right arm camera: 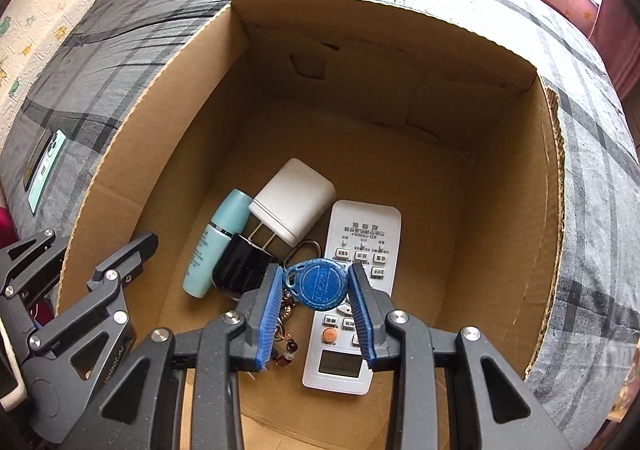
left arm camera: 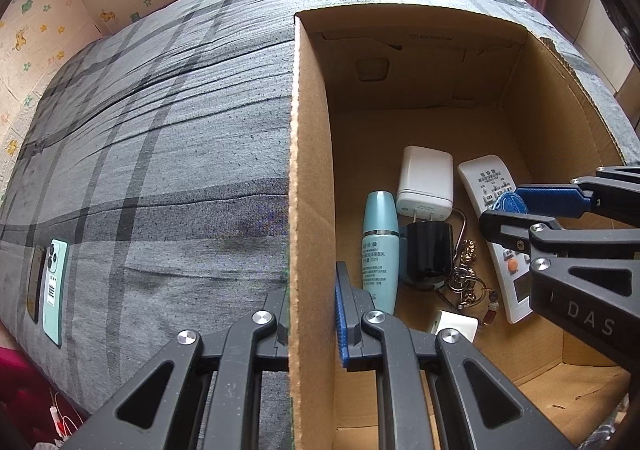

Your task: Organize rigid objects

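I have the cardboard box (right arm camera: 516, 177) sitting on the bed (left arm camera: 160, 137), and most of the sorting looks done, judging by what already lies on its floor. From my right wrist view I count a teal bottle (right arm camera: 216, 242) at about nine o'clock of the pile, a white charger (right arm camera: 296, 197) at twelve with its prongs pointing toward a black cap-like piece (right arm camera: 242, 268), and a white remote control (right arm camera: 352, 290) running down the three o'clock side. A bunch of keys and charms (right arm camera: 286, 314) lies between the black piece and the remote, partly hidden by my own fingers.

My right gripper (right arm camera: 318, 286) is closed on a blue key fob (right arm camera: 322, 286), the blue pads pressing it from both sides. The fob hangs inside the box, above the upper half of the remote, clear of the floor as far as I can judge. That puts me in the placing step for this item: it is carried in but not yet let go.

My left gripper (left arm camera: 312, 314) is shut on the box's left wall, one finger outside and one inside, which I take as steadying the box.

What is left: on the bed, well apart from the box at about nine o'clock in the left wrist view, a mint-green phone (left arm camera: 54, 290) lies beside a darker flat item (left arm camera: 35, 282) I cannot identify. In the same view a small white block (left arm camera: 456, 326) sits low in the box near six o'clock.
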`<action>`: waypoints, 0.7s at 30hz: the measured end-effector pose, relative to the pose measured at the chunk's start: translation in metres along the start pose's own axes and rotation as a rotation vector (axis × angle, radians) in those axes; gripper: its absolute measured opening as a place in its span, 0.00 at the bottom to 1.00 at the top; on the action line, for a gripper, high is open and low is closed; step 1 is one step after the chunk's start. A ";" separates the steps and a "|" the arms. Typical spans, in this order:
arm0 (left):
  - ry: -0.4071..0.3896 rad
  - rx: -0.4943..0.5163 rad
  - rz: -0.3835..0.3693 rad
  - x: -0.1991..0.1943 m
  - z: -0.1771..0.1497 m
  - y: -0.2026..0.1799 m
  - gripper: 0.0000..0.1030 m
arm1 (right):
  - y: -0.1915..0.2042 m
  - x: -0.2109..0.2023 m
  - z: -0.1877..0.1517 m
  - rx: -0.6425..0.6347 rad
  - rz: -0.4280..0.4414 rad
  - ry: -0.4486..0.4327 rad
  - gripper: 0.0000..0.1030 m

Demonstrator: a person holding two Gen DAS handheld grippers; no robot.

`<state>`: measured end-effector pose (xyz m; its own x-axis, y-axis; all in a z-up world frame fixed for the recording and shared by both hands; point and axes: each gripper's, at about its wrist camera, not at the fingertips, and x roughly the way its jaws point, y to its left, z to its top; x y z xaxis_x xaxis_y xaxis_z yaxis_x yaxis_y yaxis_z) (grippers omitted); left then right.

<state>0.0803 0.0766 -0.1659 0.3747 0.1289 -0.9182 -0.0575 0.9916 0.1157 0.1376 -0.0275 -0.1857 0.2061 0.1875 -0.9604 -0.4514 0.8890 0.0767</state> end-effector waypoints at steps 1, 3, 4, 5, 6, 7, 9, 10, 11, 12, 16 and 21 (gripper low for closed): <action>0.000 0.000 0.000 0.000 0.000 0.000 0.15 | 0.000 0.000 0.000 0.001 0.003 0.002 0.35; 0.000 0.000 0.000 0.000 0.000 0.000 0.15 | -0.001 0.000 0.000 0.001 0.004 0.000 0.35; -0.001 0.001 0.001 0.000 0.000 0.000 0.15 | -0.002 0.000 0.001 0.002 0.004 -0.003 0.35; -0.001 0.002 0.002 0.000 0.000 -0.001 0.15 | -0.003 0.000 0.001 0.004 0.007 -0.005 0.35; -0.001 -0.001 0.000 0.000 0.000 0.000 0.15 | -0.004 -0.002 0.001 0.006 0.012 -0.009 0.40; -0.001 -0.002 0.000 0.000 0.000 0.000 0.15 | -0.003 -0.003 0.001 0.006 0.018 -0.013 0.44; -0.001 -0.001 0.000 0.000 0.000 0.000 0.15 | -0.003 -0.007 0.001 0.004 0.020 -0.024 0.47; -0.001 -0.002 0.000 0.000 0.000 0.000 0.15 | -0.002 -0.010 0.001 0.004 0.015 -0.032 0.48; -0.001 -0.002 0.000 0.000 0.000 0.000 0.15 | -0.002 -0.012 0.001 0.002 0.009 -0.038 0.49; -0.001 -0.001 0.001 0.000 0.000 0.000 0.15 | -0.001 -0.015 0.001 -0.001 0.007 -0.044 0.50; 0.000 -0.003 0.000 0.000 0.000 0.000 0.15 | 0.003 -0.028 -0.001 -0.018 -0.023 -0.071 0.61; 0.001 -0.002 0.001 -0.001 0.000 0.000 0.15 | 0.005 -0.046 -0.004 -0.027 -0.086 -0.099 0.72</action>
<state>0.0802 0.0763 -0.1654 0.3740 0.1294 -0.9184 -0.0593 0.9915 0.1156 0.1222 -0.0335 -0.1419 0.3289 0.1522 -0.9320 -0.4512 0.8923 -0.0135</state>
